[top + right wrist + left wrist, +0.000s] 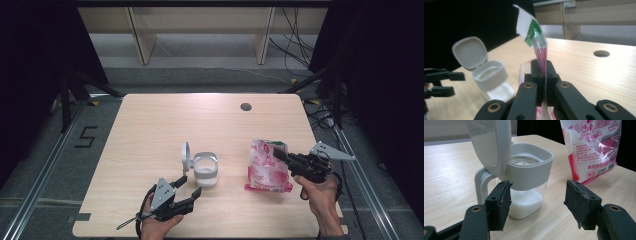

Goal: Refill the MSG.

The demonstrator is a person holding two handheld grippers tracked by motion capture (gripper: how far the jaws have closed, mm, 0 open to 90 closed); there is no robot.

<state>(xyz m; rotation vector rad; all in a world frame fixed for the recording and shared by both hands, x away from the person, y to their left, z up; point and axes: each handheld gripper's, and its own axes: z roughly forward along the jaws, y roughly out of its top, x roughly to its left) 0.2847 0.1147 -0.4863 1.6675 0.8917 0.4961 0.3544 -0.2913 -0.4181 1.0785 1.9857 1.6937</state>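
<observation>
A small clear plastic canister with a grey square collar (206, 169) stands upright near the middle of the light wooden table (150, 130). Its grey hinged lid (186, 156) is flipped open and stands upright at its left side. White granules fill its lower part. To its right, apart from it, lies a red-and-white printed plastic bag of white granules (265, 167), its green-and-white top edge pinched up.

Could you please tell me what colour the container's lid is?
Light grey; the lid shows best in the left gripper view.
</observation>
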